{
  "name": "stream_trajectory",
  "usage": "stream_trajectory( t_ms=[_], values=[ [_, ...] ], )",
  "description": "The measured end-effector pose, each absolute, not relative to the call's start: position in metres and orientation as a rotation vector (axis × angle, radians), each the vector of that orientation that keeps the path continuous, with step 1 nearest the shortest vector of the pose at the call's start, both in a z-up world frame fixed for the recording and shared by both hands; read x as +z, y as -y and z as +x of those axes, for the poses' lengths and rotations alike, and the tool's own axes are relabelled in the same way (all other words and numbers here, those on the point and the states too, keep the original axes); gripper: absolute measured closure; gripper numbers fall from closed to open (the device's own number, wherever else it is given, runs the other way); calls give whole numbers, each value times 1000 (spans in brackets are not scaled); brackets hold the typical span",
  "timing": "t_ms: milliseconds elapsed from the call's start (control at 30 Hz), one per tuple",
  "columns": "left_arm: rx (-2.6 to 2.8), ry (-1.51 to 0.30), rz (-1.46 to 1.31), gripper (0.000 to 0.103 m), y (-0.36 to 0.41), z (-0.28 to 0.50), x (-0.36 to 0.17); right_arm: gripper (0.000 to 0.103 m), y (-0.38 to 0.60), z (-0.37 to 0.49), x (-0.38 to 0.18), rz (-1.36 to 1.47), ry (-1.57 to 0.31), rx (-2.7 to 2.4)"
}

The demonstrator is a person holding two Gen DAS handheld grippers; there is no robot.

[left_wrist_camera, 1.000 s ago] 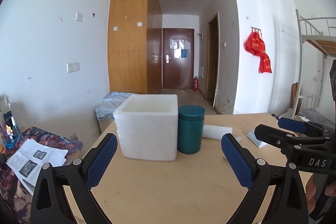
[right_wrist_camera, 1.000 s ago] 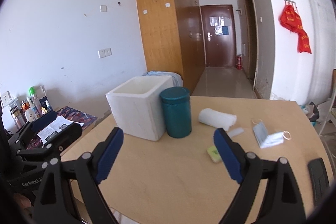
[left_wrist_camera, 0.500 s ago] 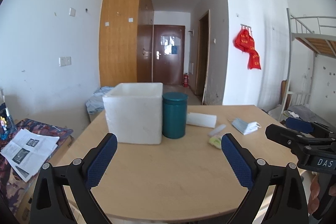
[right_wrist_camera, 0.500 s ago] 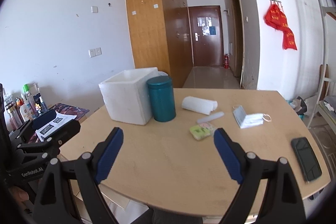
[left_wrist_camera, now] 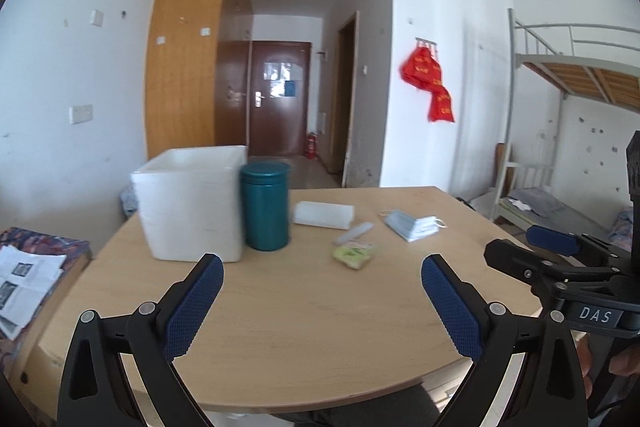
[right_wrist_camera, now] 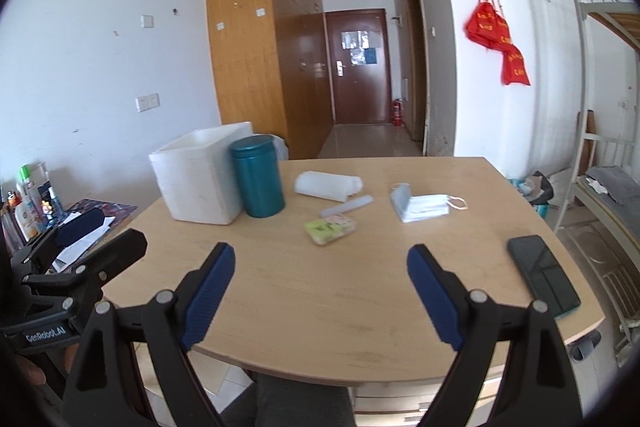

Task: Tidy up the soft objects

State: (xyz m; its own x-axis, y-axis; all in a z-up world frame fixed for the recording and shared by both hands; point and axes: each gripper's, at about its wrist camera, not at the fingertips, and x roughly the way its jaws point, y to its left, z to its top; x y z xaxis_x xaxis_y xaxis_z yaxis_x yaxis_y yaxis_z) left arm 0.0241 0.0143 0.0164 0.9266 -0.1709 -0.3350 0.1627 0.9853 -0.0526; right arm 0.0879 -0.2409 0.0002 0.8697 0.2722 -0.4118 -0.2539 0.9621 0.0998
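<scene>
On the wooden table (right_wrist_camera: 340, 291) lie a white rolled towel (right_wrist_camera: 328, 185), a thin white strip (right_wrist_camera: 347, 206), a yellow-green packet (right_wrist_camera: 330, 230) and a stack of face masks (right_wrist_camera: 424, 207). The same things show in the left wrist view: towel (left_wrist_camera: 324, 215), packet (left_wrist_camera: 354, 254), masks (left_wrist_camera: 412, 225). A white foam box (left_wrist_camera: 192, 203) stands at the back left, open at the top. My left gripper (left_wrist_camera: 322, 279) is open and empty above the near table edge. My right gripper (right_wrist_camera: 320, 271) is open and empty too, to the right of the left one.
A teal canister (right_wrist_camera: 258, 181) stands against the foam box (right_wrist_camera: 200, 183). A black phone (right_wrist_camera: 542, 273) lies near the table's right edge. A side table with papers (left_wrist_camera: 24, 279) and bottles (right_wrist_camera: 28, 203) is at the left. A bunk bed (left_wrist_camera: 576, 131) stands at the right.
Both grippers have pulled back from the table and risen, so more of the tabletop and its near edge shows. Both stay open. Nothing on the table has moved.
</scene>
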Motion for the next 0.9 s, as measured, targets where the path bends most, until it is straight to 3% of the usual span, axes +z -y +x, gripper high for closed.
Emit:
stream_trajectory(
  t_ms=[900],
  values=[
    [-283, -455, -22, 4, 44, 128, -8, 12, 282, 175, -25, 32, -543, 215]
  ],
)
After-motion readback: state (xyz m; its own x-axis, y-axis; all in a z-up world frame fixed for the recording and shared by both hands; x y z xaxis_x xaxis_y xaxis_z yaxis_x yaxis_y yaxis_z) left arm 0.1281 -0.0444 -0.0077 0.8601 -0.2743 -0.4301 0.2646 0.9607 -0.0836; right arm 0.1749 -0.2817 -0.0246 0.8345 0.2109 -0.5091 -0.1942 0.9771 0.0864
